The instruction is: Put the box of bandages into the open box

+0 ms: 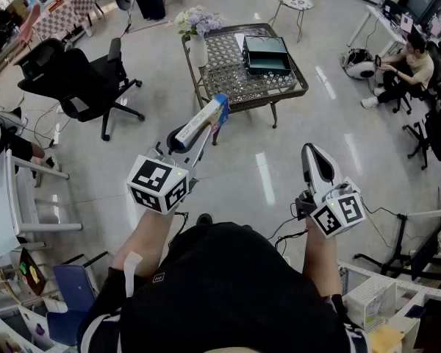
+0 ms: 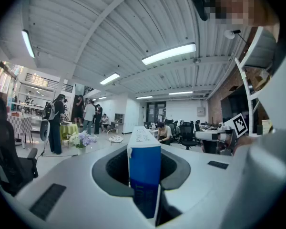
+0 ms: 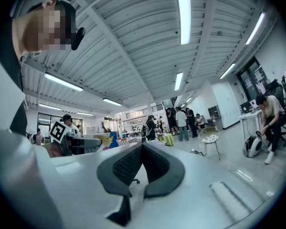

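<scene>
So the left gripper is clamped on the box of bandages. In its own view the blue and white carton stands on end right between the two pads, gripped by its lower part, with the rest sticking up and out past the jaws. From the head view the gripper points roughly forward, out over bare floor, with the carton out in front of it. The right gripper has nothing in it, its pads are pinched together at the tips, and it just hangs out to the side doing no work. Further out, the open box sits on the far right part of the metal lattice table, a dark tray-like thing facing up with nothing I can make out inside. A vase of flowers is at the table's left corner, clear of the box. There's a black office chair off to the left, not in the way. Progress-wise I'd call it partway: the pickup is done and the grip looks solid, but the person is standing well apart from the table. What's left is closing that gap, getting the carton over the open box and letting go. The lattice top has free room around the box, so the drop looks easy enough, just needs the carton lowered inside the walls rather than perched on the rim.
</scene>
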{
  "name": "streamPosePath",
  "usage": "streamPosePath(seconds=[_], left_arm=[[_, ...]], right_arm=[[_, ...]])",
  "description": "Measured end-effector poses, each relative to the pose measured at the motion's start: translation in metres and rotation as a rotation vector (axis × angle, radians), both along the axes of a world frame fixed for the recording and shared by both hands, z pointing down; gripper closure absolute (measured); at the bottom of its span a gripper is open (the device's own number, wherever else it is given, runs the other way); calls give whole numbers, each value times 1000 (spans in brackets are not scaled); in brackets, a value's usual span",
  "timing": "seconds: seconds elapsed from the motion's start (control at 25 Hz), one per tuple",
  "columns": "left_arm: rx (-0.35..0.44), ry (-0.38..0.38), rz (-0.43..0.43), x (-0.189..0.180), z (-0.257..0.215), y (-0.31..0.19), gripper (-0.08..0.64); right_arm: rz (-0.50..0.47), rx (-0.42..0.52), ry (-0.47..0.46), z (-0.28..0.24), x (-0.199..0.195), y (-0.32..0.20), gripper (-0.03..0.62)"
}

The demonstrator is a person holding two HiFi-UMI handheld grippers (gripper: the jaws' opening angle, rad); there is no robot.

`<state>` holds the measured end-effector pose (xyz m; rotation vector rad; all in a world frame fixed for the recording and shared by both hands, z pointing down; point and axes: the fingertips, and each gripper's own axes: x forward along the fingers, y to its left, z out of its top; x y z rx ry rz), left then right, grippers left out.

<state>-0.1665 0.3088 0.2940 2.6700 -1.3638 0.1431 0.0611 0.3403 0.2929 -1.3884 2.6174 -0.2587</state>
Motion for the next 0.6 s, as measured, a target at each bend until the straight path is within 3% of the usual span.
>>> streamPosePath(seconds=[0.16,0.6], left_arm=[[-14,-78,7,1,16,5,479],[-93,-47,-22,-20,45,12,479]], right_arm=[[-10,-44,-11,18,-6,7,584],[-36,-95,-50,36,-25,6,584]])
